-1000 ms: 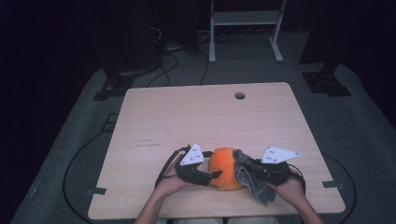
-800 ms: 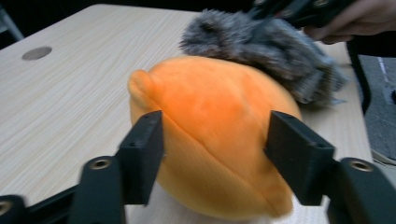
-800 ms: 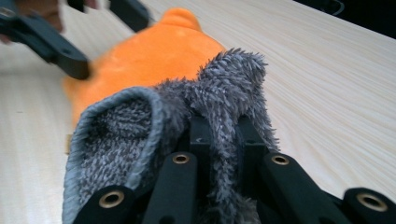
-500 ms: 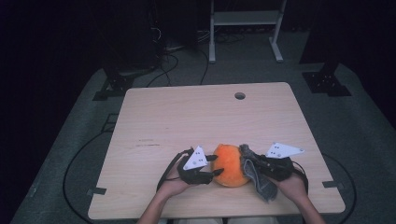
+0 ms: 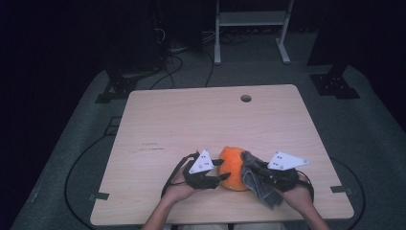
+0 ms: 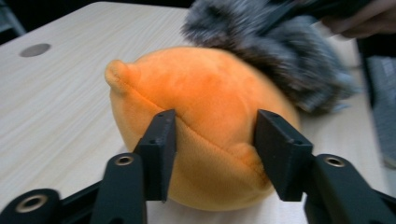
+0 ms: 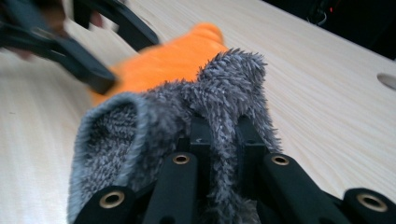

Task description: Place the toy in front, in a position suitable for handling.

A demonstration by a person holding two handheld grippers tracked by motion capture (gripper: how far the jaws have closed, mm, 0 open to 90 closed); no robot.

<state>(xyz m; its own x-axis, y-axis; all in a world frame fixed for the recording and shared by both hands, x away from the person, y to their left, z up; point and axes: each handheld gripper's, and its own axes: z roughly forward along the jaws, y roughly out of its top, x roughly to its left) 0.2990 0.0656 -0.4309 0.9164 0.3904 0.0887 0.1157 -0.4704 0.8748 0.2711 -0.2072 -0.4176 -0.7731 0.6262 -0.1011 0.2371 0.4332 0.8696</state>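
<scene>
The left gripper [image 6: 210, 154] clamps its jaws on the orange plush ball [image 6: 201, 121] at the near edge of the table [image 5: 191, 120], while the right gripper [image 7: 219, 135] pinches a grey fuzzy cloth [image 7: 187, 121] against the ball's top (wiping looks underway, not finished).

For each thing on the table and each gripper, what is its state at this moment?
Orange plush toy: on the table, pinched between the left jaws.
Grey cloth: bunched, lying against the toy.
Left gripper: shut on the toy.
Right gripper: shut on the cloth.
Table: flat, light wood.
</scene>
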